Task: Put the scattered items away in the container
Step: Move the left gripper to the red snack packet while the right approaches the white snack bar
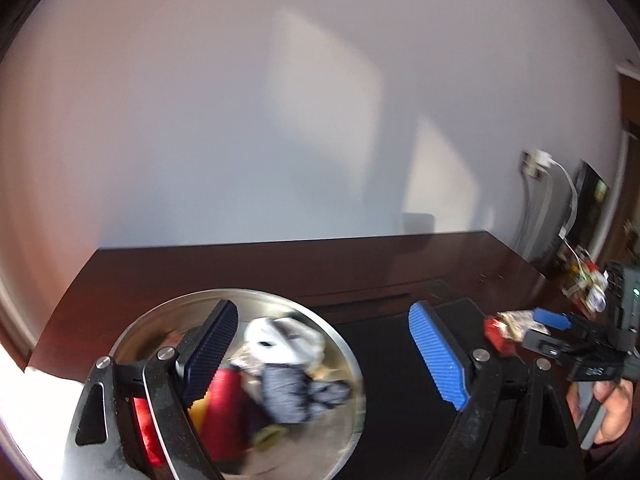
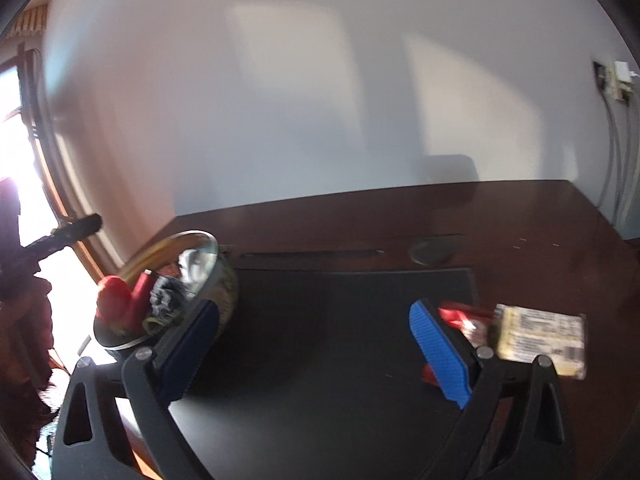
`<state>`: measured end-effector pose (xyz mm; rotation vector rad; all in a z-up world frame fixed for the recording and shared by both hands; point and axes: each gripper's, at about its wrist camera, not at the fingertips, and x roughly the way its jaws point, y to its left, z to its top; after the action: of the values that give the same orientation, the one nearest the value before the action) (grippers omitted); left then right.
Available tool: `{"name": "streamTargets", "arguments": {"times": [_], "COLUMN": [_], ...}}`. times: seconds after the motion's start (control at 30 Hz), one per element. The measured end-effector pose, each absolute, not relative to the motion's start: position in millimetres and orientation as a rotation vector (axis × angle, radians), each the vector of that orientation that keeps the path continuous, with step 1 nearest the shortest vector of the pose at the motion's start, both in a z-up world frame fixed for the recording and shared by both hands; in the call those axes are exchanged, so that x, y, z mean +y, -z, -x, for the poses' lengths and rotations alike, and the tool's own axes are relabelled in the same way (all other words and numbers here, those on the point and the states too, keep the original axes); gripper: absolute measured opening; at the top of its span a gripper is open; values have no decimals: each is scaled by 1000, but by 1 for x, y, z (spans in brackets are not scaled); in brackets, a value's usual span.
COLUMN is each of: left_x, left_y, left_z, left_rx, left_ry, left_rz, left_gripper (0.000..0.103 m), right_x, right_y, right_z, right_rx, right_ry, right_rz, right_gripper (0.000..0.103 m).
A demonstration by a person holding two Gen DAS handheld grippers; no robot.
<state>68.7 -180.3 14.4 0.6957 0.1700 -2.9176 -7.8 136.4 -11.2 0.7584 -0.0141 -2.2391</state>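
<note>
In the left wrist view, the left gripper (image 1: pixel 320 356) is nearest, its fingers spread wide and holding nothing, above a metal bowl (image 1: pixel 340 344) on the dark table (image 1: pixel 280 268); the bowl holds a white item, a red spool and something dark, all blurred. At the right edge the right gripper (image 1: pixel 554 322) is seen next to a red and cream packet (image 1: pixel 510 328), perhaps touching it. In the right wrist view, the right gripper (image 2: pixel 316 344) also has its fingers wide apart with nothing between them, over the black mat (image 2: pixel 320 320), with the packet (image 2: pixel 536 336) lying just outside the right finger and the bowl (image 2: pixel 216 256) at the left.

Bowl (image 1: pixel 352 364) (items inside) sits left on the mat (image 2: pixel 320 340); packet (image 2: pixel 540 340) lies right.
</note>
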Motion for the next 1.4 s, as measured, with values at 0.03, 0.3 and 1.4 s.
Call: {"name": "streamTargets", "arguments": {"times": [0.03, 0.3, 1.4], "left_x": [-172, -106, 45], "left_y": [-14, 1, 112], "left_z": [-65, -26, 110], "left_rx": [152, 98, -9], "left_ry": [2938, 3096, 3150], "left_rz": [-702, -845, -1572], "left_gripper": [89, 89, 89], "right_x": [141, 178, 271], "right_y": [12, 25, 69], "right_z": [9, 15, 138], "right_rx": [-18, -33, 549], "right_ry": [2248, 2341, 2026], "right_rz": [-768, -816, -958], "right_gripper": [98, 98, 98]}}
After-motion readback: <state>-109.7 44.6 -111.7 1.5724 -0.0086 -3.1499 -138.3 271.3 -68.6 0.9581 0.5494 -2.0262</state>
